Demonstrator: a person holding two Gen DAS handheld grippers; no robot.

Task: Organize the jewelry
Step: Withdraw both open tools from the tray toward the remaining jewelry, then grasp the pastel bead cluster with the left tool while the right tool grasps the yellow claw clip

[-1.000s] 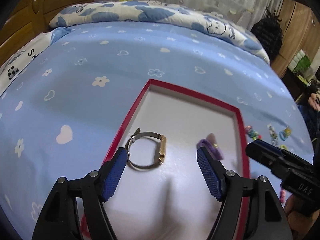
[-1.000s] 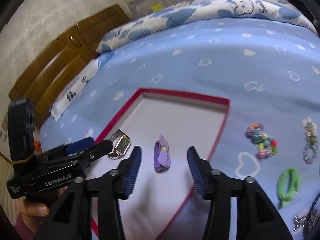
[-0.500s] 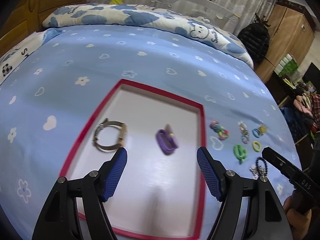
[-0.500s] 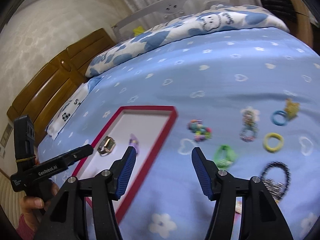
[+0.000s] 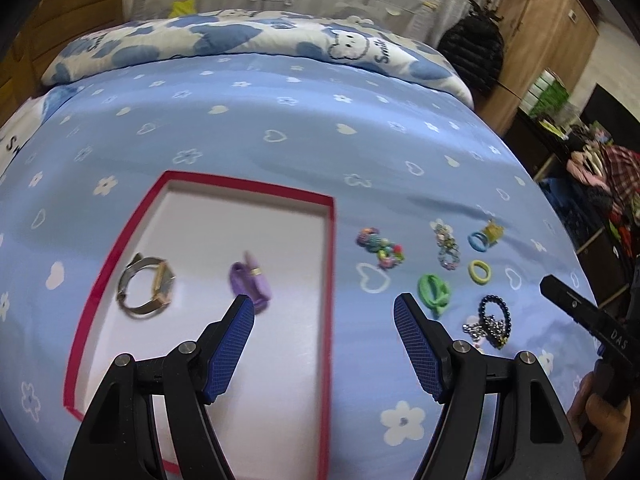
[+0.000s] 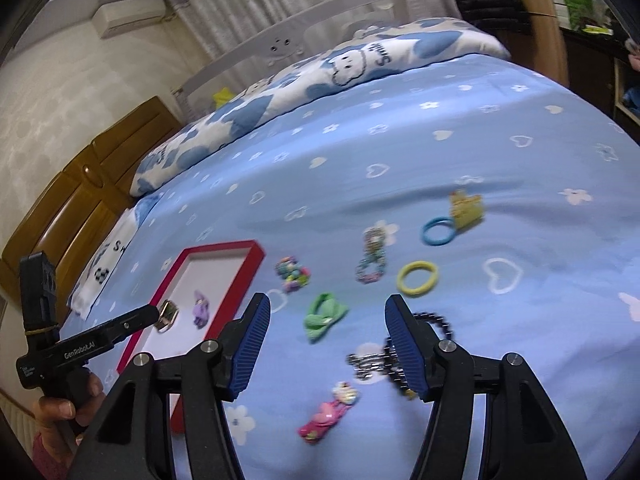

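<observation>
A shallow red-rimmed tray with a white floor (image 5: pixel 330 264) lies on a bed covered in a light blue sheet printed with white hearts and flowers (image 5: pixel 248 128), toward the bed's near left side. Inside the tray rest a gold-cased wristwatch with a metal mesh band (image 5: pixel 148 288) by its left rim and a folded purple band with a gold clasp (image 5: pixel 250 280) nearer the middle, apart from each other. The rest of the jewelry sits on the sheet right of the tray: a multicoloured bead bracelet (image 6: pixel 292 273), a green fabric hair tie (image 6: pixel 324 315), a pastel beaded bracelet (image 6: pixel 372 258), a blue ring hair tie with a yellow charm (image 6: pixel 440 230), a plain yellow hair tie (image 6: pixel 417 277), a black bead bracelet tangled with a silver chain (image 5: pixel 490 320), and a pink hair clip (image 6: pixel 326 414) closest to the near edge. The left gripper (image 5: pixel 324 344) hangs over the tray's right rim, its jaws apart and empty. The right gripper (image 6: pixel 326 346) hovers over the loose pieces, jaws spread with nothing pressed between them.
</observation>
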